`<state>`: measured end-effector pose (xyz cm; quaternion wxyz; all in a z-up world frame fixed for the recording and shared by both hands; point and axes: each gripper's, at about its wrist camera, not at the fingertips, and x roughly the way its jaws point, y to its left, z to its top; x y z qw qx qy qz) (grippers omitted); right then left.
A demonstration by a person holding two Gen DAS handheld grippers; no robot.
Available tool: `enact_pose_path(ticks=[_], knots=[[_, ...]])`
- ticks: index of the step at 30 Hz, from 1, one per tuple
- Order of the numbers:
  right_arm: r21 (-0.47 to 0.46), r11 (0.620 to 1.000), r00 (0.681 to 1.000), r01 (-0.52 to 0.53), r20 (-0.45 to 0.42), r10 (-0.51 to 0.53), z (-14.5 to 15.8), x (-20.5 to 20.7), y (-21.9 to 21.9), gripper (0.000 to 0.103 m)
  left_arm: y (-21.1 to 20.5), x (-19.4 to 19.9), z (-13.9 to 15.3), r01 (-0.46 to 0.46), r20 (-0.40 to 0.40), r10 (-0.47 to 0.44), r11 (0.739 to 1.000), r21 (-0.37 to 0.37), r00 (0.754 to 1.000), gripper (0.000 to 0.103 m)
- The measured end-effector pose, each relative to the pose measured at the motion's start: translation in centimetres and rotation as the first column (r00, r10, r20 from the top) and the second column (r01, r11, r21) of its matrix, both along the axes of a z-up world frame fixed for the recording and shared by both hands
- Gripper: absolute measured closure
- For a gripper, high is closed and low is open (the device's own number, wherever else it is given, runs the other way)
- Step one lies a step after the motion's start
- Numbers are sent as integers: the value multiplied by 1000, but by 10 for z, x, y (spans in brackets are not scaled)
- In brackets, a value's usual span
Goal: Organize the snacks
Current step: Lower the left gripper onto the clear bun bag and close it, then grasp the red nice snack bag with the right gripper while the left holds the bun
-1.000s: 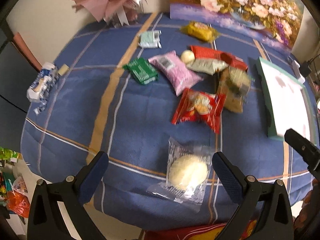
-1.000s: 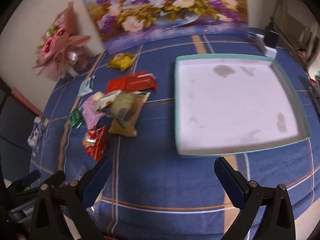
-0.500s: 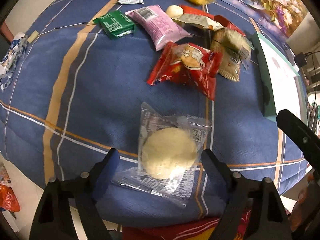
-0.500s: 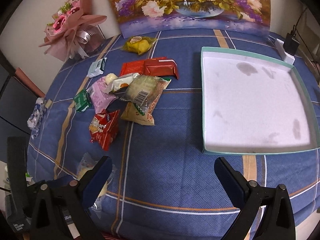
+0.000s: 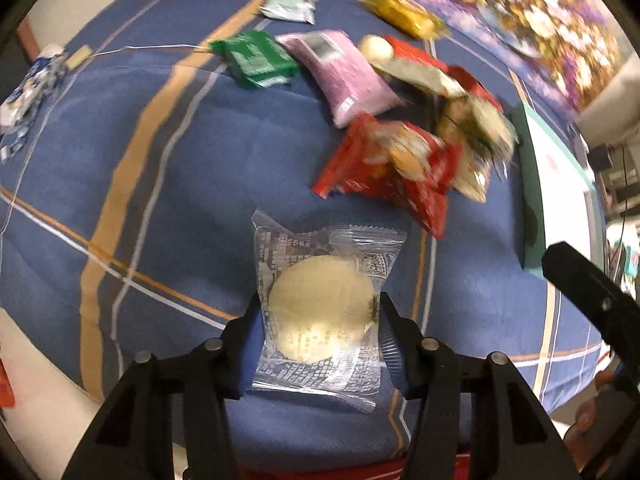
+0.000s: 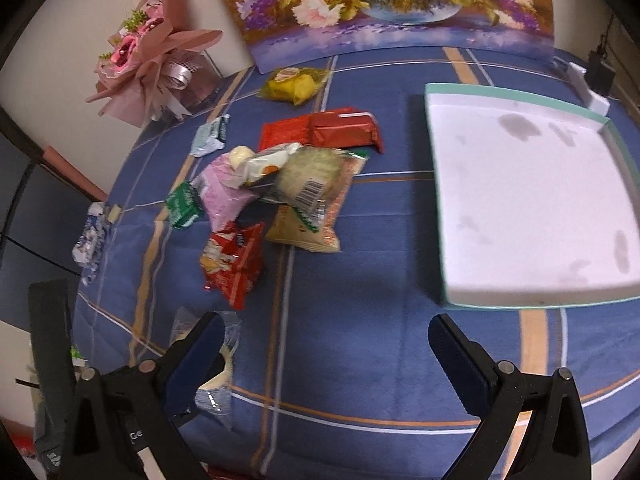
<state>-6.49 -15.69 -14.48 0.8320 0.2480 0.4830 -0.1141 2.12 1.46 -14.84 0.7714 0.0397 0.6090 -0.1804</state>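
Blue plaid cloth (image 6: 360,360) covers the table, with a floral painting (image 6: 380,0) propped at the far edge and a pink bouquet (image 6: 148,52) to the left of it. Your left gripper (image 5: 320,320) is down over the clear-wrapped round pastry (image 5: 320,316) at the near edge; its jaws have just been closing, and the pads now sit against both sides of the wrapper, pastry between them. Whether they press firmly cannot be confirmed. Your right gripper (image 6: 326,356) hangs above bare cloth with jaws wide and nothing between them. The white tray (image 6: 440,200), teal-rimmed and holding no snacks, lies to the right. Remaining snacks sit in a loose cluster mid-table: red packet (image 5: 384,172) nearest the pastry, pink packet (image 5: 344,76), green packet (image 5: 256,60), a beige barcoded bag (image 6: 316,196) overlapping others, two red bars (image 6: 320,134), and a yellow packet (image 6: 292,84) nearest the painting. Left-wrist view is blurred toward the cluster.
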Motion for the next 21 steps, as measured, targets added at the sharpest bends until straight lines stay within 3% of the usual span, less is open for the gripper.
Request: enact_pose_path(ticks=[12,15,21], knots=[[4,999,999,-33,18,33,-4,34,25,0,18,26,-11,-130,47,134,987,-90,990,49],[20,999,999,-25,27,24,-7,42,24,3,3,54,-44,-143,42,149,982,-124,988,49],[103,995,999,-8,51,3,-14,57,26,12,24,49,-2,-154,44,162,977,-146,986,49]])
